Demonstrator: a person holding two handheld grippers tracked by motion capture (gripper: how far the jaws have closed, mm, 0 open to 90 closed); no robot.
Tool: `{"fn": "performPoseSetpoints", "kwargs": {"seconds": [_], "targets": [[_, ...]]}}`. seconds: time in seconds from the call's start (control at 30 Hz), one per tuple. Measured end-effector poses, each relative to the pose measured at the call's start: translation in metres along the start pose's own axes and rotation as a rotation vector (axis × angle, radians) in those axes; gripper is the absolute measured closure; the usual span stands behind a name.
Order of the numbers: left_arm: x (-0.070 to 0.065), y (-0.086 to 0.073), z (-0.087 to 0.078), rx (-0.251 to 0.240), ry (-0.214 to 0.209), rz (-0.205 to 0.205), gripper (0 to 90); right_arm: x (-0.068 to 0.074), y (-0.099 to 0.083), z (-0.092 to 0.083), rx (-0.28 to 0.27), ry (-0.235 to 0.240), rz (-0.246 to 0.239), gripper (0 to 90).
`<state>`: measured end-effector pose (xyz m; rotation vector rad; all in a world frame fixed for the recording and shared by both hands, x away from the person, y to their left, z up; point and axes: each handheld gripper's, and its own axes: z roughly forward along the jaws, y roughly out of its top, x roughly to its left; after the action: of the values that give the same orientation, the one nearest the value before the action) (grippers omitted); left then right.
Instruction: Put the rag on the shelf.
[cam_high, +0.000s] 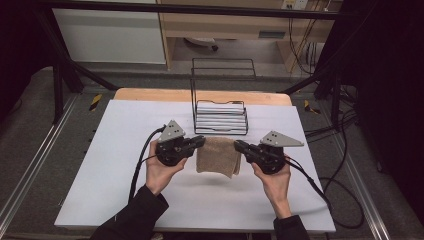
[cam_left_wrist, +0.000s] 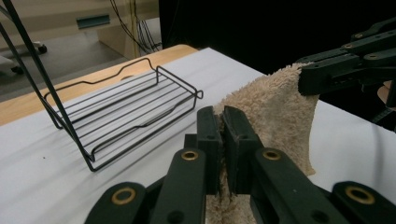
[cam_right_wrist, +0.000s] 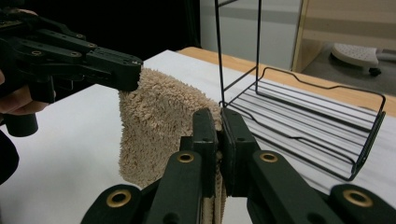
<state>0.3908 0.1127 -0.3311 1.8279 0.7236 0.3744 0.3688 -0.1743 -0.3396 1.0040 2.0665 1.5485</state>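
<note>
Beige towel (cam_high: 218, 156): a folded terry cloth, held up between the two grippers over the white table (cam_high: 125, 190); its top edge runs from one gripper to the other and the rest hangs down; a soft shadow lies on the table beneath it; whether the bottom hem touches the surface is hard to tell from the high view
Left gripper (cam_high: 201, 141): jaws pressed together on the towel's left top corner; in the left gripper view (cam_left_wrist: 222, 140) a thin strip of cloth shows pinched between the two black pads
Right gripper (cam_high: 237, 145): jaws clamped narrow on the towel's right top corner; in the right gripper view (cam_right_wrist: 220, 135) the pile bulges out to the left of the pads
Hands: left hand (cam_high: 161, 172) and right hand (cam_high: 274, 180) each cup a gripper body from below; dark sleeves enter at the bottom edge
Wire rack (cam_high: 220, 117): black, with a tall open frame at its back; stands on the table just beyond the towel, apart from it
Table: white sheet over a wooden top (cam_high: 200, 95); cables (cam_high: 137, 167) trail off the grippers toward the near edge
</note>
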Motion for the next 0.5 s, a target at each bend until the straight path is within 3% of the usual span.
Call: {"fn": "performPoseSetpoints", "kwargs": {"seconds": [0.5], "targets": [[0.009,0.025,0.004,-0.058,0.03,0.005,85.4,-0.004,0.027,0.002,-0.068,-0.043,-0.028,85.6]]}}
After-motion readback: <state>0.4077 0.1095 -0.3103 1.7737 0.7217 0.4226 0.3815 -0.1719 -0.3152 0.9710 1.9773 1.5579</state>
